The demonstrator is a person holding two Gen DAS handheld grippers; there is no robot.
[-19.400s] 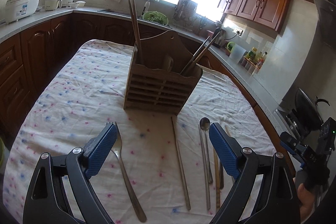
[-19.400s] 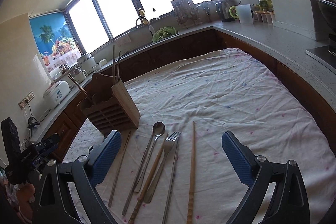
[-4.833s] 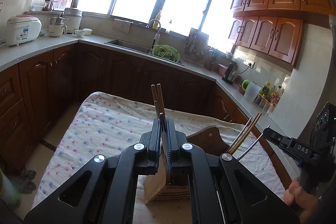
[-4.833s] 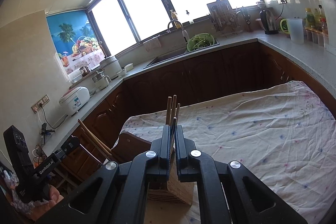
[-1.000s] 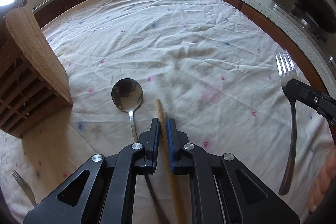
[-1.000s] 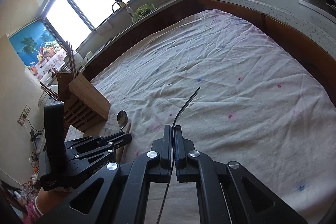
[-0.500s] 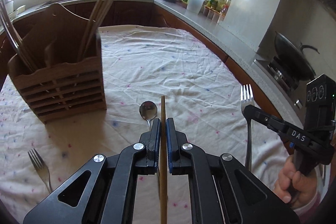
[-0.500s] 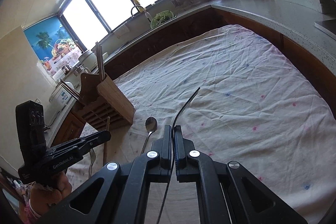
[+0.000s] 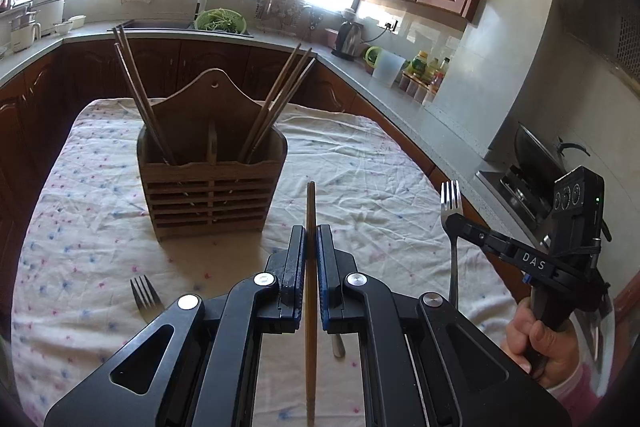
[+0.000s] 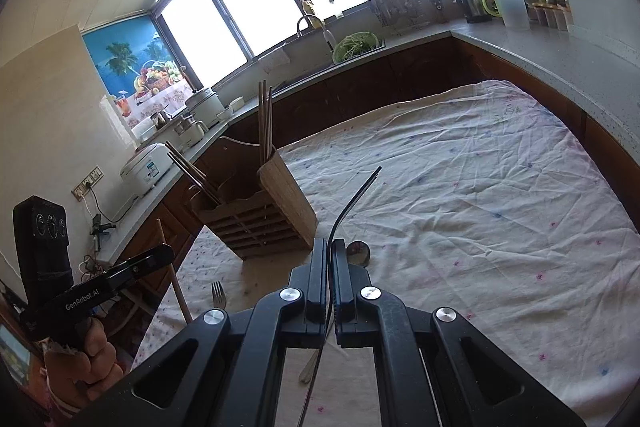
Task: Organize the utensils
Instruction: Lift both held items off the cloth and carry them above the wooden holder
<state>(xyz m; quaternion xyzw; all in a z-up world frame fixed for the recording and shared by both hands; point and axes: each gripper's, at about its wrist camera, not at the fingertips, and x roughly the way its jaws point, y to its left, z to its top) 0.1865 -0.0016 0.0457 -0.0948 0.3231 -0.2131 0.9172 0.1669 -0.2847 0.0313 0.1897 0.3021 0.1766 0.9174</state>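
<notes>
Wrinkled tablecloth [image 9: 380,163] below, your left gripper [image 9: 311,239] pinches a chopstick [image 9: 310,211], right gripper [image 10: 330,251] a fork [image 10: 352,203]; either could snag the holder [image 9: 212,183] at frame centre-left and slip.

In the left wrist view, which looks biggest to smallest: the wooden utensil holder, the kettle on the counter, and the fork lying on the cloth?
1. Wooden utensil holder, clearly largest.
2. Kettle and fork lying on the cloth: alike; the fork is nearer and partly hidden, so no ranking.

A slatted wooden holder [image 9: 212,195] stands upright on the cloth, chopsticks [image 9: 276,107] leaning out of both compartments. One wooden chopstick [image 9: 310,211] and a steel fork [image 9: 451,203] are lifted clear of the table. Another fork [image 9: 144,293] and a spoon [image 10: 359,251] lie near the holder.
</notes>
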